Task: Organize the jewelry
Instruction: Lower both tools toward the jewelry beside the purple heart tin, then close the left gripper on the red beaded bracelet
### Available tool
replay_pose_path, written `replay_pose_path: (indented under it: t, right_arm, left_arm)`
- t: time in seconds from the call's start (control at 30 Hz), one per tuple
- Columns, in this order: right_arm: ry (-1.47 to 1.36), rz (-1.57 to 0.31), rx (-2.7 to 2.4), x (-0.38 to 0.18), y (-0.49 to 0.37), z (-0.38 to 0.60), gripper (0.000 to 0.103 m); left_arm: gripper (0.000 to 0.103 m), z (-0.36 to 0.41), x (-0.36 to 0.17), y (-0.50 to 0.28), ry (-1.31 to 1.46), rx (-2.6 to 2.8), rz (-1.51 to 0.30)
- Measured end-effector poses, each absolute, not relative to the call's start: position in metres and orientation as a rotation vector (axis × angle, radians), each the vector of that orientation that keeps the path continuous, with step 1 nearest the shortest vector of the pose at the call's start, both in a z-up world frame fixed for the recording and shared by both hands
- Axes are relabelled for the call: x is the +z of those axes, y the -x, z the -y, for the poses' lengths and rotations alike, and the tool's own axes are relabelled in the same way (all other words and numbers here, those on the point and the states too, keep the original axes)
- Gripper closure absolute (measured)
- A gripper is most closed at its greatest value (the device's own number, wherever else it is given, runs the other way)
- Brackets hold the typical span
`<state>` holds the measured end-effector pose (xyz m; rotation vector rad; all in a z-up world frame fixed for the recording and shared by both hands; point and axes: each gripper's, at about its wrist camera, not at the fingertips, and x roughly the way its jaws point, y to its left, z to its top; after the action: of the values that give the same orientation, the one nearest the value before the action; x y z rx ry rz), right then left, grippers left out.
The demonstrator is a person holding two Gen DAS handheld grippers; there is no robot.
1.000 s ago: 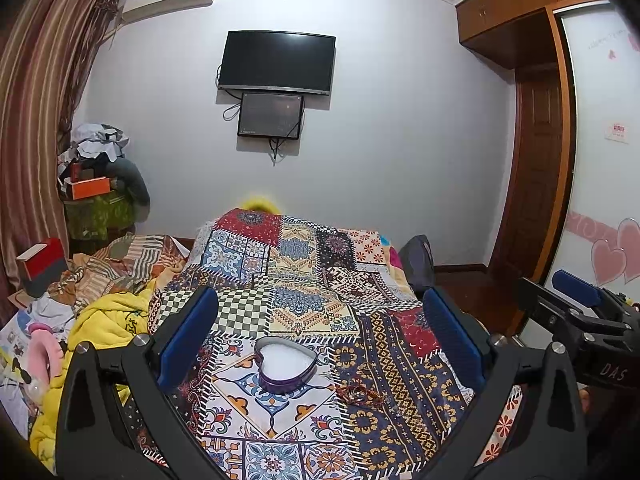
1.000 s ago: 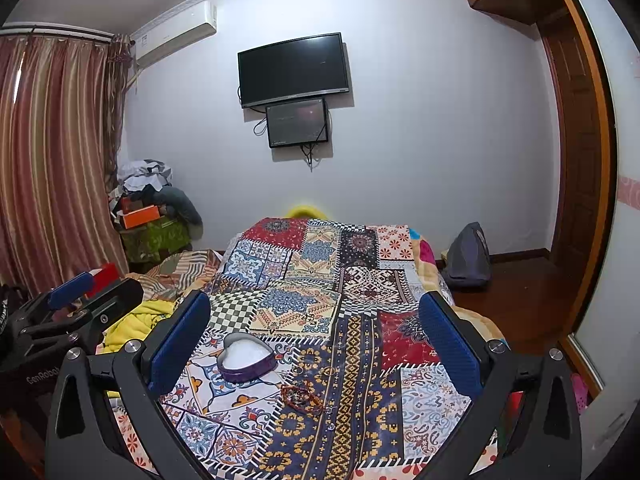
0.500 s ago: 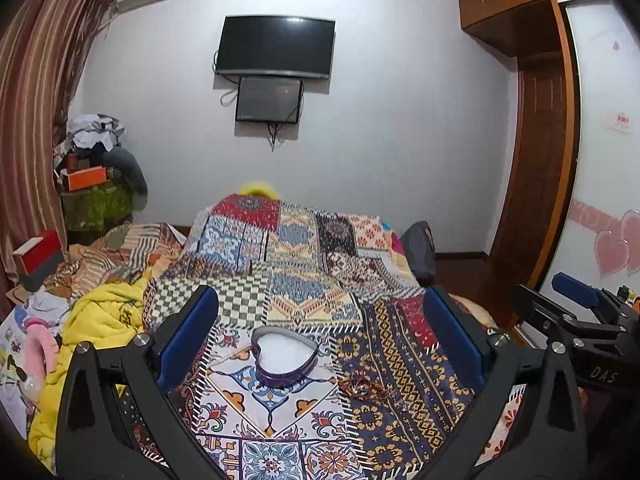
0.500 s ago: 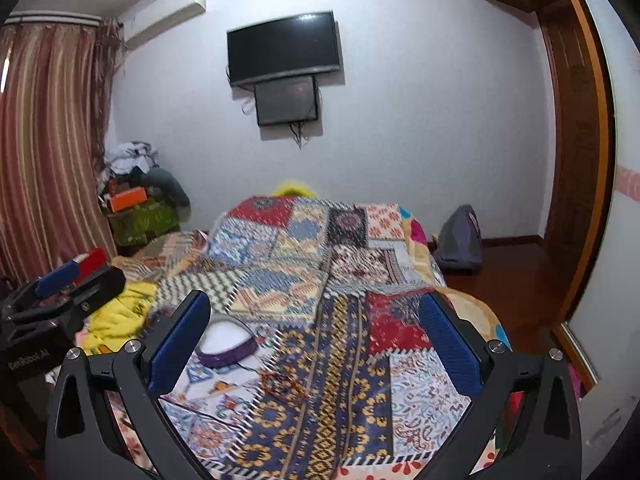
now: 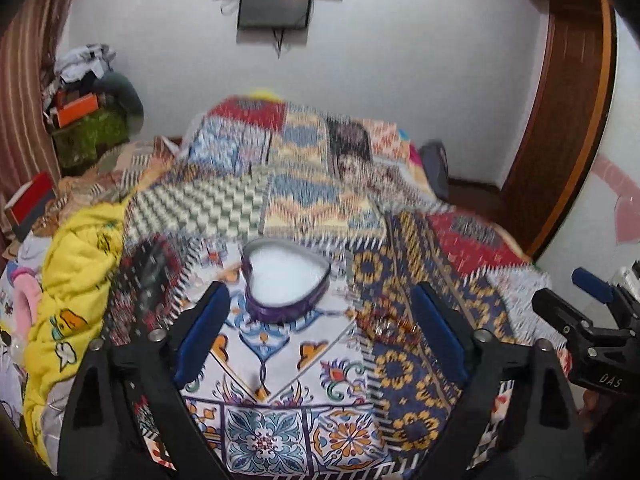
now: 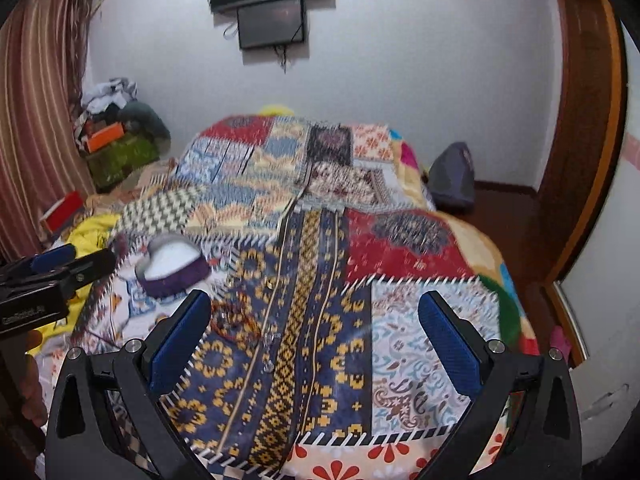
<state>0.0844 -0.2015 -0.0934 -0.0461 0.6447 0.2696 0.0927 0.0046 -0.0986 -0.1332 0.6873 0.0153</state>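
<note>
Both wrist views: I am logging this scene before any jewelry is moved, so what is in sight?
heart-shaped box: one, purple wall, white inside, open, on the bedspread.
bracelet: one, reddish-brown beads, blurred, on the bedspread right of the box.
bedspread: one, multicoloured patchwork, covers the bed.
yellow blanket: one, bunched at the bed's left edge.
screens: two, black, on the far wall.
curtain: one, red-striped, left.
grey bag: one, on the floor right of the bed.
left gripper: black, blue pads, jaws open, empty.
right gripper: same, jaws open, empty.
</note>
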Motion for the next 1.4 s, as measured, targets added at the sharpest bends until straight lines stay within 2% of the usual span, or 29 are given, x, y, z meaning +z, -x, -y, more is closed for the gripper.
replay_pose_path:
  t: [0.13, 0.3, 0.4, 0.57, 0.63, 0.83, 0.9, 1.07, 1.4]
  right_arm:
    - [0.057, -0.709, 0.315, -0.107, -0.091, 0.199, 0.019]
    - [0.045, -0.793, 0.399, -0.124, -0.097, 0.192, 0.048]
    - [0.045, -0.843, 0.451, -0.133, -0.099, 0.185, 0.062]
    - [0.034, -0.925, 0.501, -0.151, -0.105, 0.177, 0.071]
    - [0.027, -0.956, 0.510, -0.157, -0.109, 0.175, 0.074]
    - [0.028, -1.015, 0.510, -0.174, -0.117, 0.174, 0.076]
    - [0.041, -1.028, 0.498, -0.180, -0.120, 0.172, 0.084]
    - [0.061, -1.023, 0.485, -0.185, -0.123, 0.170, 0.093]
    - [0.041, -0.991, 0.479, -0.180, -0.123, 0.172, 0.096]
  left_arm:
    - [0.019, -0.003, -0.125, -0.103, 0.142, -0.004, -0.766]
    - [0.027, -0.001, -0.150, -0.108, 0.145, -0.026, -0.838]
    - [0.036, 0.003, -0.158, -0.108, 0.124, -0.047, -0.861]
    - [0.053, 0.012, -0.168, -0.109, 0.101, -0.087, -0.890]
    - [0.056, 0.013, -0.171, -0.108, 0.106, -0.104, -0.900]
    - [0.059, 0.014, -0.178, -0.110, 0.132, -0.130, -0.921]
    - [0.060, 0.013, -0.181, -0.111, 0.145, -0.138, -0.924]
    - [0.060, 0.013, -0.186, -0.114, 0.170, -0.159, -0.943]
    - [0.060, 0.022, -0.183, -0.122, 0.192, -0.211, -0.949]
